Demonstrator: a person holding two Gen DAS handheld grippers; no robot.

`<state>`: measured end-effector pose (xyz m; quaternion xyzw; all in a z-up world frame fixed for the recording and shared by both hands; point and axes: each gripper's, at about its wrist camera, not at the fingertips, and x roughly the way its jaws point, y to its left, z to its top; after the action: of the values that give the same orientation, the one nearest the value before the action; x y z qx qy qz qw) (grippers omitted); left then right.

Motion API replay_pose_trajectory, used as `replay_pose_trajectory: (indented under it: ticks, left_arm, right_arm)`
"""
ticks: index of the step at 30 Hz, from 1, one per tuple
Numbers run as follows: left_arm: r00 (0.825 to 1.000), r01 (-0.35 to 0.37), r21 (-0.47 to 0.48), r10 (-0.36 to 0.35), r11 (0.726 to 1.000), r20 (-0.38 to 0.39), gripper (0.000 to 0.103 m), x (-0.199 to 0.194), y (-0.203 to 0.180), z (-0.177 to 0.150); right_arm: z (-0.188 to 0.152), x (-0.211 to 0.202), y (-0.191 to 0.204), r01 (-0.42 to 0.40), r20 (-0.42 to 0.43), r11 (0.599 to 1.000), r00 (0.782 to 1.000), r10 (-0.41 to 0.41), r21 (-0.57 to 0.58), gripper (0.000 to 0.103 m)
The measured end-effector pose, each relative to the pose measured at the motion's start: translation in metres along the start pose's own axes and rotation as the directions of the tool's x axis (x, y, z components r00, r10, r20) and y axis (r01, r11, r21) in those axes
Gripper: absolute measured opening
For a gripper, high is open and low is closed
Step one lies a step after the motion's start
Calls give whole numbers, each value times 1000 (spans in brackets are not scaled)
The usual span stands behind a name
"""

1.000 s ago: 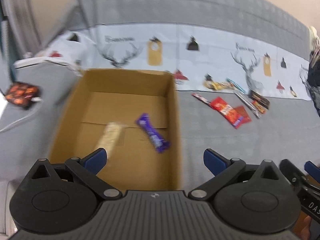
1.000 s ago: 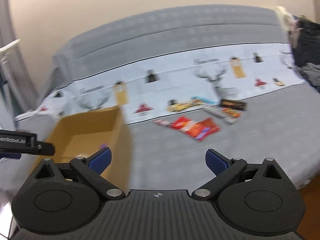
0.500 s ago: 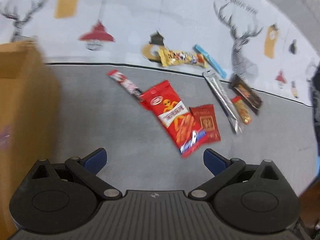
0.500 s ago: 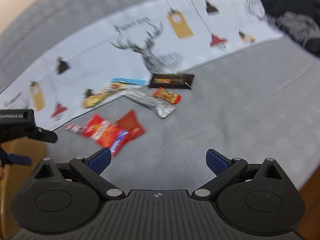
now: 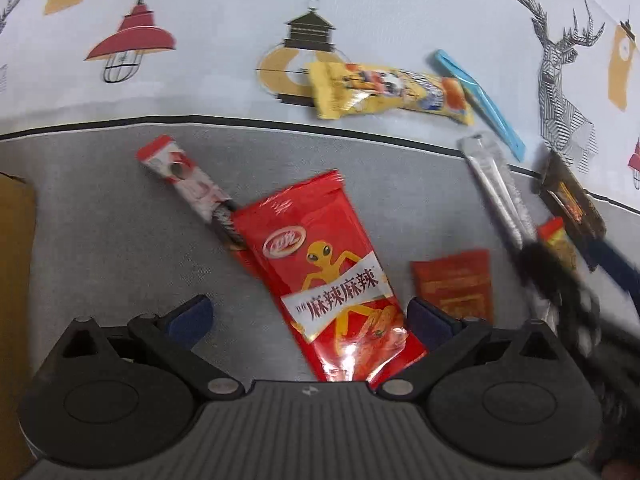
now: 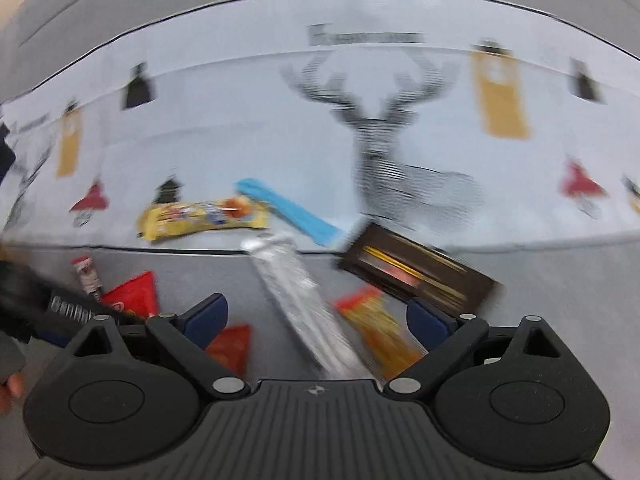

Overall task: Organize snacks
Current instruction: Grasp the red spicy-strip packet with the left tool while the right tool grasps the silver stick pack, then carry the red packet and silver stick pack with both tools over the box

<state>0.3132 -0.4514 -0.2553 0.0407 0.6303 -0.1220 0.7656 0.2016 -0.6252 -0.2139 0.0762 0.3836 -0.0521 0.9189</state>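
Note:
My left gripper [image 5: 308, 314] points down, open, its fingers on either side of the lower end of a large red snack bag [image 5: 320, 264] on the grey cloth; the pads do not press it. A small red packet [image 5: 452, 284] lies just right of it. My right gripper [image 6: 318, 314] is open with its jaws closing. A long silver pack [image 6: 296, 292] and a small orange pack [image 6: 380, 328] lie between its fingers, untouched. Beyond them are a dark brown pack [image 6: 416, 276], a blue stick [image 6: 288, 210] and a yellow bar [image 6: 200, 216]. The right wrist view is blurred.
A red-and-white stick pack [image 5: 184, 180] lies left of the red bag. The cardboard box's edge [image 5: 16, 260] shows at the far left. The cloth turns white with deer and lamp prints further back [image 5: 200, 80].
Both grippers swung right from the cardboard box and dropped close over the snacks. The box has slid out of the left view; the packs now fill both views.

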Motion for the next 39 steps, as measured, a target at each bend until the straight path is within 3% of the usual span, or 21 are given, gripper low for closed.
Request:
replay_pose_trajectory:
  ticks: [3, 6, 9, 12, 15, 20, 22, 23, 27, 29, 30, 32, 35, 39]
  left_arm:
    - [1000, 8, -11, -8, 1000, 21, 103, -3, 15, -2]
    - [1000, 16, 51, -17, 999, 14, 103, -4, 17, -5]
    - [1000, 12, 75, -14, 997, 24, 103, -6, 19, -9]
    - [999, 7, 84, -10, 996, 36, 103, -9, 22, -15]
    - [999, -3, 107, -2, 994, 51, 103, -11, 23, -22]
    - [999, -30, 117, 25, 993, 42, 103, -14, 21, -24]
    - [1000, -18, 92, 16, 996, 25, 88, -19, 24, -22]
    - [1000, -12, 84, 9, 996, 30, 63, -23, 24, -17]
    - [992, 122, -7, -122, 993, -29, 36, -49, 53, -23]
    - [991, 132, 6, -132, 991, -15, 30, -64, 60, -35]
    - [992, 124, 23, -124, 992, 1, 15, -74, 60, -40]
    - [990, 128, 61, -131, 990, 42, 1, -91, 63, -53]
    - [983, 170, 38, -172, 985, 60, 1, -119, 77, -69]
    - [983, 152, 41, -155, 988, 101, 1, -136, 87, -78]
  right_arm:
    - [10, 21, -1, -34, -28, 999, 999, 35, 19, 89]
    - [10, 44, -3, -18, -99, 1000, 995, 19, 4, 84]
    - [1, 43, 10, -1, -80, 992, 997, -10, -125, 78]
    - [-11, 36, 14, -12, -57, 985, 998, 2, -175, 70]
    - [-24, 32, 21, -26, -43, 968, 999, 15, -251, 69]
    - [-15, 39, 24, 0, -74, 976, 997, -16, -218, 68]
    - [-15, 36, 27, 18, -78, 975, 996, -36, -222, 45]
    - [-17, 32, 28, 23, -84, 976, 996, -42, -217, 28]
    - [-39, 14, 41, 102, -62, 979, 992, -114, -177, 21]
    - [-48, 2, 55, 130, -62, 975, 988, -143, -179, 17]
    - [-50, -8, 58, 140, -49, 978, 988, -149, -154, 16]
    - [-51, -30, 63, 189, -3, 978, 982, -190, -92, 16]
    - [-49, -66, 69, 275, 52, 961, 960, -274, -9, 16]
    - [-49, -104, 81, 284, 64, 957, 956, -287, 52, 16]
